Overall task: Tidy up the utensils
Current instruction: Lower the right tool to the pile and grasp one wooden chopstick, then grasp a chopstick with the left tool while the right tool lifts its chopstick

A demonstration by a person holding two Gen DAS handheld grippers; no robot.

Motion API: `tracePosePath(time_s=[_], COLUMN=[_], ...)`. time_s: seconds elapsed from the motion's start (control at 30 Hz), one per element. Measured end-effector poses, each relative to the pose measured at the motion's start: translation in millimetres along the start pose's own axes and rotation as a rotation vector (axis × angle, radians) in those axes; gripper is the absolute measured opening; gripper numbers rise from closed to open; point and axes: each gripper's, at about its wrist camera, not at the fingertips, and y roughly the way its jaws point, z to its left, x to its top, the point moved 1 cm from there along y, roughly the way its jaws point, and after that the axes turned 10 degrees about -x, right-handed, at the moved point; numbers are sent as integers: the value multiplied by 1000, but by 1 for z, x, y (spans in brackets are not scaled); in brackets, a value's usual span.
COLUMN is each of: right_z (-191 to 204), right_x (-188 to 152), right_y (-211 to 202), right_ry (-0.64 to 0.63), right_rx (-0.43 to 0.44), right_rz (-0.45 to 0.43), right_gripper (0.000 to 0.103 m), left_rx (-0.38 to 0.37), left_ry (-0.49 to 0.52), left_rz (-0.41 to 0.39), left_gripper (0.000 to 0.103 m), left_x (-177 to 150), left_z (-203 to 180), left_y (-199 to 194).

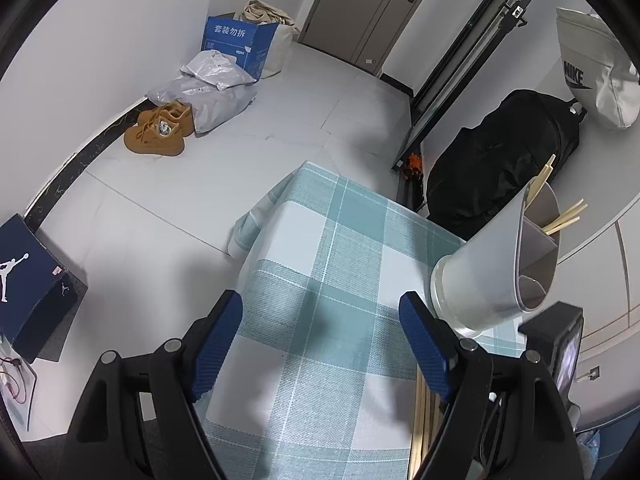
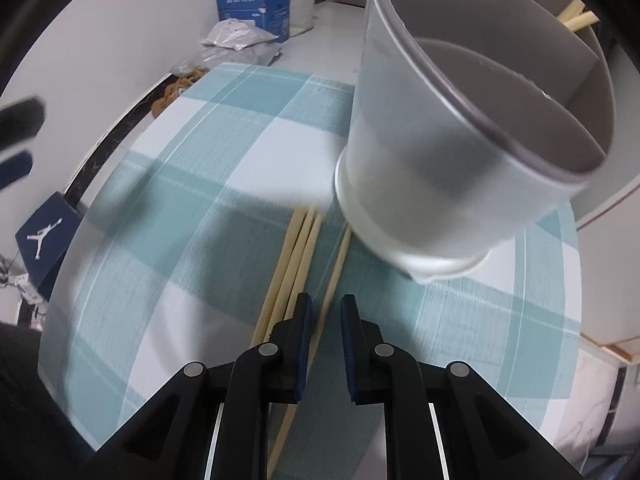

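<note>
A grey divided utensil holder (image 1: 492, 264) stands at the right of the checked tablecloth (image 1: 320, 264), with chopsticks (image 1: 560, 218) sticking out of its far compartment. It fills the upper right of the right wrist view (image 2: 452, 136). Several loose wooden chopsticks (image 2: 298, 256) lie on the cloth just left of the holder's base. My right gripper (image 2: 326, 312) hovers low over them, jaws narrowly apart with one chopstick (image 2: 336, 276) running between the fingers. My left gripper (image 1: 320, 312) is wide open and empty above the cloth, left of the holder.
The table's far edge drops to a tiled floor with brown shoes (image 1: 160, 132), plastic bags (image 1: 208, 88) and a blue carton (image 1: 238, 42). A black backpack (image 1: 504, 152) lies behind the holder. A navy shoebox (image 1: 32, 280) stands on the left.
</note>
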Motion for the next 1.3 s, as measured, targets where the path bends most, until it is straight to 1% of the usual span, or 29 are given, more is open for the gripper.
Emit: tracePosePath(time_s=[0.27,0.33,0.37,0.4,0.53,0.6,0.67,0.73,0.8,0.87,0.9,1.0,1.03,1.1,1.3], right_z=[5,5,5,4,2,-1,-6,-16,-26,-44,-52,-79,-83,-100,-139], right_x=[16,15,15,13,8,4,-1,-7,-9,-15,-18,-28,-27,-37,-68], right_y=[5,5,5,4,1,-7,-20,-39,-53,-66,-71,-81,-81,-80,-74], right_ry=[5,10,17,18,28,46,63,95,129,199,227,329,364,447,602], right_rx=[-27,-24,-11,-6,20,39,58,106,123,200,218,307,330,392,473], right_rz=[-44,-52,-53,-54,-72,-94,-126,-179,-215,-246,-258,-282,-283,-270,-245], right_gripper=[14,10,5,4,3,3,3,3,3,3,3,3,3,3,3], left_rx=[19,22,22,26,49,50,69,71,70,56,52,44,36,29,62], left_ry=[-16,-25,-31,-35,-32,-20,-27,-27,-24,-4,11,51,59,74,157], left_rz=[11,13,15,16,7,8,2,20,42,66,81,131,158,208,285], left_gripper=[77,77,77,77,77,77,77,77,77,77,77,77,77,77,77], left_x=[1,2,2,2,1,1,0,-3,-5,-9,-10,-19,-24,-30,-46], left_z=[6,8,10,11,12,11,12,11,9,2,-2,-13,-18,-25,-52], left_y=[1,1,1,1,1,1,2,7,12,17,19,27,32,41,61])
